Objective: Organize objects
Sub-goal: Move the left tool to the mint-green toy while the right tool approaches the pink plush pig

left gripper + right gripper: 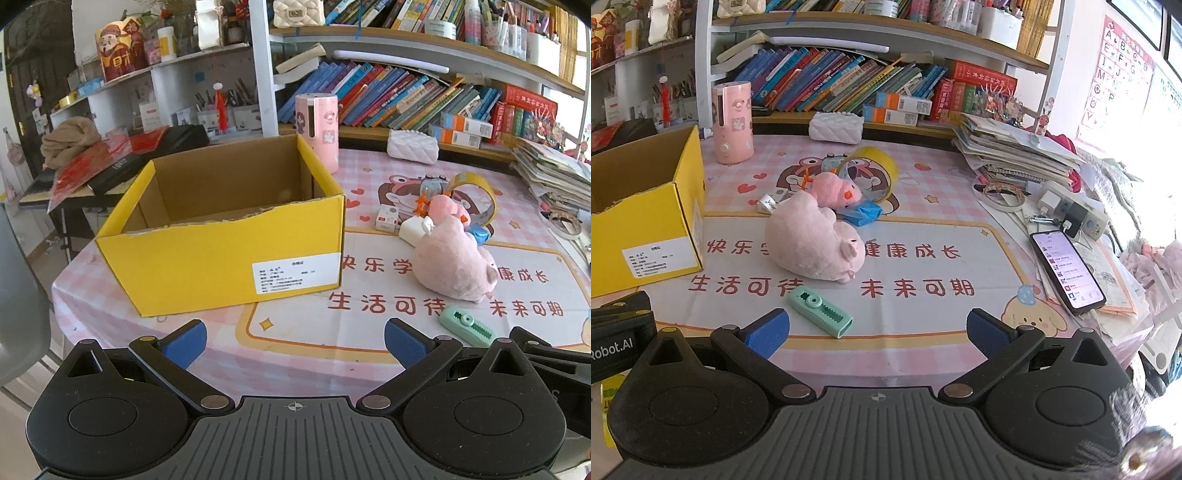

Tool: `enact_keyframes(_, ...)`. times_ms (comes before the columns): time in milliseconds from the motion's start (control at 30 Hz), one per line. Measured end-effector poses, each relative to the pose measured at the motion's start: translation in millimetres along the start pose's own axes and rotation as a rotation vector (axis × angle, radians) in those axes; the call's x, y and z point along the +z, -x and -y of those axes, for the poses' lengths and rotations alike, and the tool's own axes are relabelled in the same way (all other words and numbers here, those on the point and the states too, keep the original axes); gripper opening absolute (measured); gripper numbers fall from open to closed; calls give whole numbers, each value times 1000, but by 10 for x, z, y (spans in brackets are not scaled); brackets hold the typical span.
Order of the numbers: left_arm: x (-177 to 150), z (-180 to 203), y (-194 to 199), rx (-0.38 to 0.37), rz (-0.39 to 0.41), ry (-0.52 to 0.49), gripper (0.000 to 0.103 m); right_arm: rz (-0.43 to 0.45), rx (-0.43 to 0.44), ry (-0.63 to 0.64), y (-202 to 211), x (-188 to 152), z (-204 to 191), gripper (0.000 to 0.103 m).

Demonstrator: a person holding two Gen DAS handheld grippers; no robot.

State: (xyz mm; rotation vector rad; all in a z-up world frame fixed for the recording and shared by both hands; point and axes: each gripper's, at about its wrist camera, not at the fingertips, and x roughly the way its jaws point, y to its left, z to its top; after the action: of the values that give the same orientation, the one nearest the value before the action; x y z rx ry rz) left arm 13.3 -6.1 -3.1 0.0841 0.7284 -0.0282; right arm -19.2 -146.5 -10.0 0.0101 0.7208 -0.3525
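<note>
Left wrist view shows the left tool (294, 341) hovering low over the near edge of the bench (295, 354), its blue pads apart and holding nothing. At about 11 o'clock from it stands the yellow cardboard box (225, 254), open at the top, with a white label on its near wall. Toward 1 o'clock lies the big pink plush pig (452, 258) on its side, a green clip (467, 326) just in front of it. Right wrist view has the right tool (877, 330) likewise spread wide and empty, with the clip at its 11 o'clock. Behind the pig rest a smaller pink plush (836, 188), a crumpled blue wrapper (864, 213) and a yellow tape roll (871, 171). A lit phone (1065, 271) lies at 2 o'clock.
</note>
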Motion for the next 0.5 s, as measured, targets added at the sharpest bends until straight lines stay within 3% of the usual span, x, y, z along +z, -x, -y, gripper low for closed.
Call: enact_keyframes(500, 127, 174, -191, -18, -38, -1, 103, -30, 23, 2, -243, 138, 124, 103)
